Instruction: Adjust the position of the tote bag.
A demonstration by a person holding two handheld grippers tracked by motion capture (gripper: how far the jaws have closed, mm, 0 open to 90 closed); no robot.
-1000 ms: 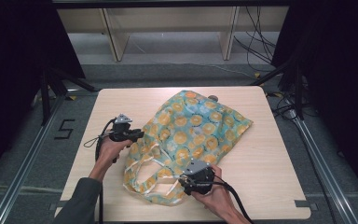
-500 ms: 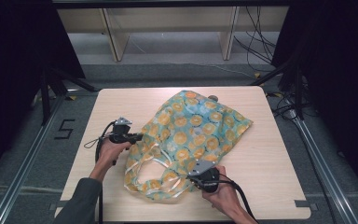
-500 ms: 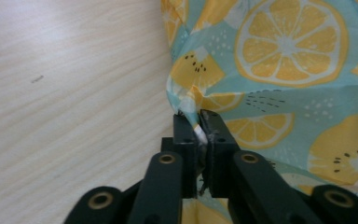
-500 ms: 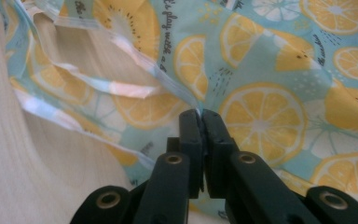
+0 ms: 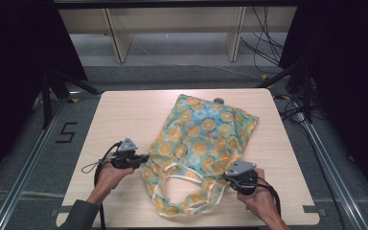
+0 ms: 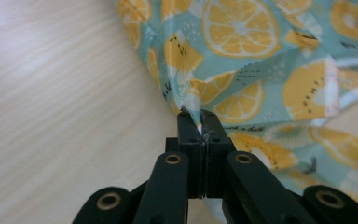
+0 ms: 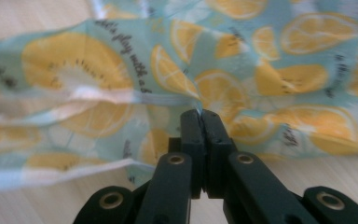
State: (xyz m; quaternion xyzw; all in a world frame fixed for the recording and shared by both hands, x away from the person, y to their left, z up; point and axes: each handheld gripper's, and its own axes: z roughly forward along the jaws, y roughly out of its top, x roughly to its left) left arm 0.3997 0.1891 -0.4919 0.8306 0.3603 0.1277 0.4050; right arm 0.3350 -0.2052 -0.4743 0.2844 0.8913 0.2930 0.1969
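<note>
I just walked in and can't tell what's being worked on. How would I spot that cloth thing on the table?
Look at the pale wooden table: the fabric bag lies across its middle. It is teal, printed with yellow citrus slices, and its looped handles point toward the person, with the left gripper and right gripper pinching its edges.

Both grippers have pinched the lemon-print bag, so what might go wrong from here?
The left gripper pinches only a thin fold at the bag's edge, so the cloth may slip out under a pull. The right gripper holds near the loose handles, which might snag or tangle. The bag's near end lies close to the table's edge and may slide off.
</note>
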